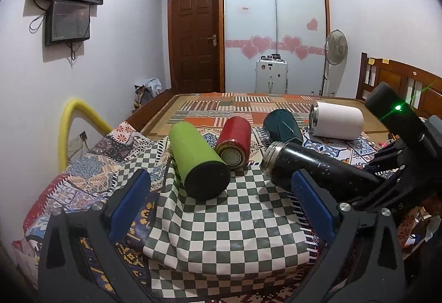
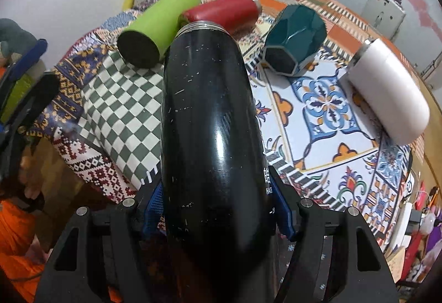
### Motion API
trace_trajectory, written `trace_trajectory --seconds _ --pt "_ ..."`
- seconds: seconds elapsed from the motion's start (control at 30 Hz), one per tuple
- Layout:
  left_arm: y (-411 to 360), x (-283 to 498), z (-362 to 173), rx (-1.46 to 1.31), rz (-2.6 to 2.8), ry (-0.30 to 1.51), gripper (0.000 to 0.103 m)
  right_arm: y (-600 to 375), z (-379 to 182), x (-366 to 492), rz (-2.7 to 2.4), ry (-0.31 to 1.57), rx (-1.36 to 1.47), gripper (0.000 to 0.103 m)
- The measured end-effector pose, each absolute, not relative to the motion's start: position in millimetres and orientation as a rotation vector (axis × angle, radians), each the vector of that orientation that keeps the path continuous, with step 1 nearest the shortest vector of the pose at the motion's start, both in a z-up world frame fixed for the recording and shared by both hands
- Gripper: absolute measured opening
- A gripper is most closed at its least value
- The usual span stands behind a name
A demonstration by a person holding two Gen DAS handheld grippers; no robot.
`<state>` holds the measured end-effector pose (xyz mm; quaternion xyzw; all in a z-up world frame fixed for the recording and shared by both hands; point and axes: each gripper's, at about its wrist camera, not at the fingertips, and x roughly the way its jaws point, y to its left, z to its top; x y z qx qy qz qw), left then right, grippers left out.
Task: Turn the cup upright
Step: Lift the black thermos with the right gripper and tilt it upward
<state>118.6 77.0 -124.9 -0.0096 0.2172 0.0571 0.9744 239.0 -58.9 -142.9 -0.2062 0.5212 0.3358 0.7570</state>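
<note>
The left gripper has its fingers wide open, holding nothing. The green cup lies on its side just ahead of them, its flat bottom facing the fingers. Right of it lie the red cup, teal cup and white cup on the bed. The right gripper squeezes the black cup near its bottom. That cup points straight out past the fingers, mouth far away, off the bed. It needs tipping mouth-up, I think.

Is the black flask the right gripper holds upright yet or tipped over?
Tipped. The black flask lies near level in the right gripper, its threaded steel mouth pointing sideways toward the red cup, not up.
</note>
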Motion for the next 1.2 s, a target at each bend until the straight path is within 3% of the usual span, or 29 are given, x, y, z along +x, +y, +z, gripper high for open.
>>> trace_trajectory --seconds 0.33,0.93,1.13,1.2 --pt "73 128 -133 -0.025 0.097 0.455 0.103 -51 -155 254 0.722 1.171 -0.472 0.063" --pt "33 154 -111 0.040 0.064 0.508 0.103 -110 -88 223 0.628 0.817 -0.419 0.066" --pt "4 197 -115 0.049 0.010 0.627 0.103 -154 -79 219 0.557 0.722 -0.322 0.073" --pt "-5 214 -120 0.051 -0.003 0.688 0.098 -164 -78 220 0.543 0.705 -0.300 0.073"
